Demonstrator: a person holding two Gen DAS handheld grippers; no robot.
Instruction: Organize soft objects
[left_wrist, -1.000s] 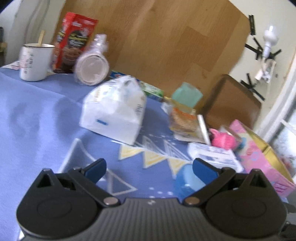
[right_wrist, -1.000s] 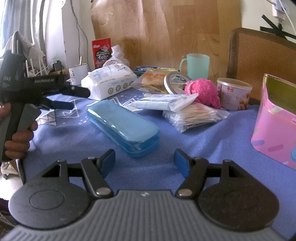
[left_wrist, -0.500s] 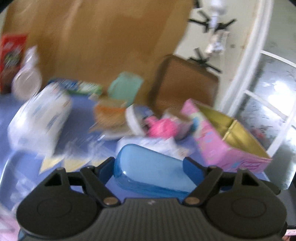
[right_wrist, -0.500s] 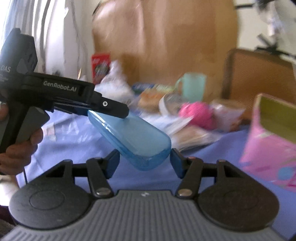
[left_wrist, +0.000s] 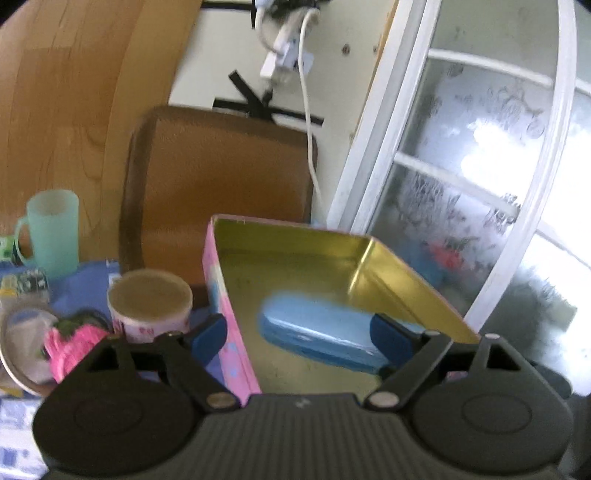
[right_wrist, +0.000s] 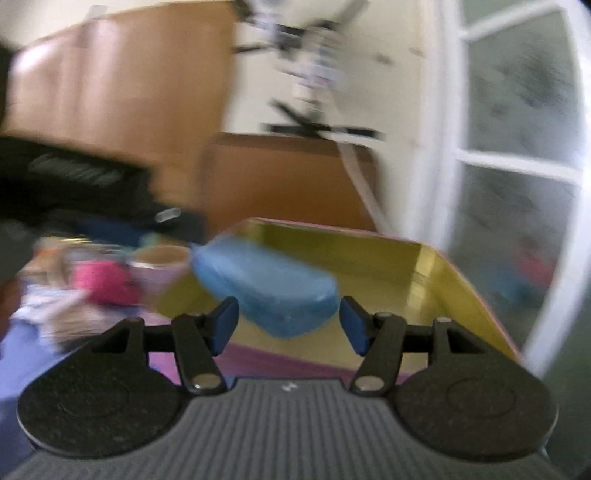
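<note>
The blue oblong case (left_wrist: 321, 334) lies inside the open pink tin with a gold interior (left_wrist: 295, 251). My left gripper (left_wrist: 301, 338) is open above the tin, its right finger close to the case's end. In the blurred right wrist view the case (right_wrist: 266, 288) shows over the tin (right_wrist: 369, 258), with my right gripper (right_wrist: 288, 325) open just in front of it and the left gripper's dark body (right_wrist: 74, 184) at the left. A pink fluffy object (left_wrist: 68, 347) lies on the blue cloth left of the tin.
A paper cup (left_wrist: 149, 306) stands beside the tin's left wall. A mint mug (left_wrist: 51, 232) and a brown chair back (left_wrist: 221, 184) stand behind. A window frame (left_wrist: 388, 147) is close on the right. Plastic packets lie at the left edge (left_wrist: 18, 332).
Both grippers carried the blue case from the cloth rightward to the pink tin. The left gripper has opened and the case now rests inside the tin.
</note>
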